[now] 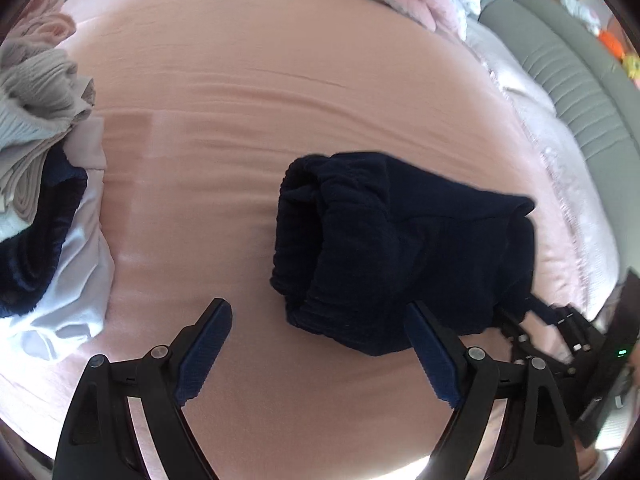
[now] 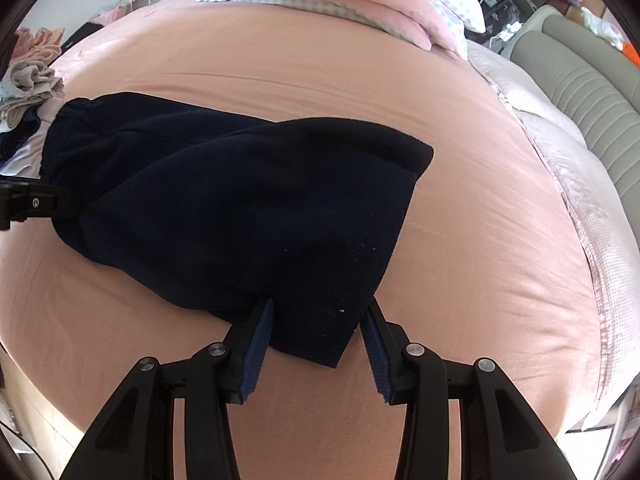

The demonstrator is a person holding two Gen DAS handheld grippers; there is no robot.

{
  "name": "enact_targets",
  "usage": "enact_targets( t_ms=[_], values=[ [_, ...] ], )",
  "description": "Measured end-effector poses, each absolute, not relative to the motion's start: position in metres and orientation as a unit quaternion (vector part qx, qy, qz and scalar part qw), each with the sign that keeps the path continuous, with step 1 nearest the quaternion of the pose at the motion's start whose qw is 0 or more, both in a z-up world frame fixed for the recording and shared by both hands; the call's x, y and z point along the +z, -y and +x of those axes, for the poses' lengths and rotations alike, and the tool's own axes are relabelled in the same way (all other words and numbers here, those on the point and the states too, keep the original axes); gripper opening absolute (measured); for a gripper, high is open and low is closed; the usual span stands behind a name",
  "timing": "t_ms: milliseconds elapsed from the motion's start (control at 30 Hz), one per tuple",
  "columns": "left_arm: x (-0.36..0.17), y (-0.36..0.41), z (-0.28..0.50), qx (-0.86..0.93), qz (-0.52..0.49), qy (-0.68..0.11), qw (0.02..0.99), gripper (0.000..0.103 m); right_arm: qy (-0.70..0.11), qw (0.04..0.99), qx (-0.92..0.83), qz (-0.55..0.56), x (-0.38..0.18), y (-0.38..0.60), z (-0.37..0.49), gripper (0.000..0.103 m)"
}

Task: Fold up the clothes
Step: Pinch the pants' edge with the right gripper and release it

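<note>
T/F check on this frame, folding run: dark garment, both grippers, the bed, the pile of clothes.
1. The dark navy garment lies on the pink bedsheet. True.
2. The left gripper is clamped on the garment. False: its jaws stand wide apart with only sheet between them.
3. A corner of the garment lies between the fingers of the right gripper. True.
4. The pile of clothes sits at the right edge of the left wrist view. False: it sits at the left edge.
</note>
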State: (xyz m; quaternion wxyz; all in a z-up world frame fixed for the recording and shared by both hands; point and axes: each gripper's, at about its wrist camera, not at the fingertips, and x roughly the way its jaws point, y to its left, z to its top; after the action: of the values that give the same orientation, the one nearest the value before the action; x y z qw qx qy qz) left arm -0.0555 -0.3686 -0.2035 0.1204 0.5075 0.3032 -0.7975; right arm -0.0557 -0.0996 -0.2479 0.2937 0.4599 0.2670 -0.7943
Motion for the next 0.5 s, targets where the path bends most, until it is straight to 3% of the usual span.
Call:
enact_targets(
  t_ms=[167,300,400,500],
  values=[
    [-0.175,0.375,-0.042,-0.816,0.452,-0.339,0.12,0.089,-0.127,0.309,-0.787,0.519,-0.232,0.067,-0.068,0.046],
    [-0.163,0.362,-0.041,-0.818,0.453,-0.336,0.115,0.089,-0.121,0.31,-0.796,0.505,-0.215,0.058,-0.061,0.056],
    [-0.163,0.354,-0.044,-0.815,0.453,-0.349,0.096,0.089,-0.12,0.319,-0.799,0.495,-0.204,0.054,-0.049,0.057],
    [-0.165,0.342,-0.046,-0.805,0.458,-0.369,0.078,0.089,-0.095,0.326,-0.795,0.503,-0.199,0.048,-0.039,0.071]
  ],
)
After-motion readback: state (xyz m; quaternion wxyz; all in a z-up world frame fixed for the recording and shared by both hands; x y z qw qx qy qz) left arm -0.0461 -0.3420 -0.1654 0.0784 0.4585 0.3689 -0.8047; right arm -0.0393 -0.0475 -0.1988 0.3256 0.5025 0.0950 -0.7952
